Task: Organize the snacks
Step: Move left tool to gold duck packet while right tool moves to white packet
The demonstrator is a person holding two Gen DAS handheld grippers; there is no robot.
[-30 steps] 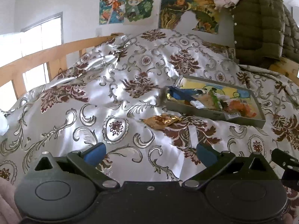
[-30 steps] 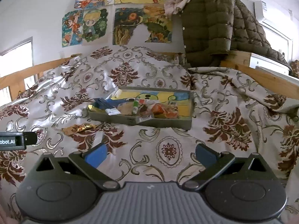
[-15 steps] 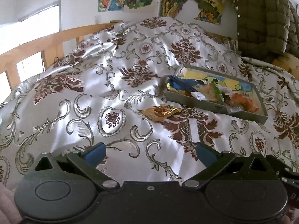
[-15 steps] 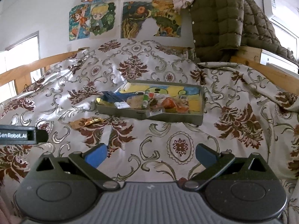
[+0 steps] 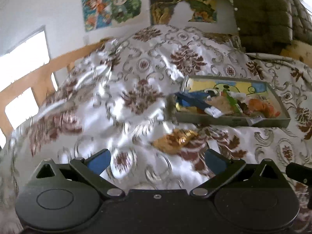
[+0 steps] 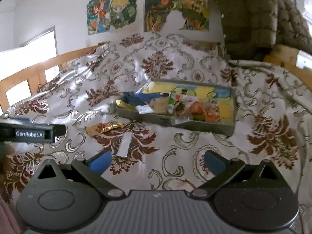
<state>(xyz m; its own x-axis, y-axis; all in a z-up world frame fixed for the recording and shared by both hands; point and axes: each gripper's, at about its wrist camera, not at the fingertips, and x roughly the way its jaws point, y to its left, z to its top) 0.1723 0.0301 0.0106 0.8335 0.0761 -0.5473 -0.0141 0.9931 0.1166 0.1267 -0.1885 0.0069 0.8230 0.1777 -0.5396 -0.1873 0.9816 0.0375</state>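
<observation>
Your left gripper [image 5: 157, 160]: jaws apart, empty; crumpled gold foil snack packet [image 5: 173, 140] just ahead on the floral satin bedspread [image 5: 136, 81]. Your right gripper [image 6: 158, 160]: apart, empty; shallow grey cardboard snack tray [image 6: 202, 124] beyond, flat white sachet [image 6: 125, 144] nearer.

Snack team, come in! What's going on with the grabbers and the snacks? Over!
Left hand-held gripper open, empty. Right hand-held gripper open, empty. Gold snack packet and white sachet loose on bedspread, outside snack tray. Nothing blocking.
</observation>
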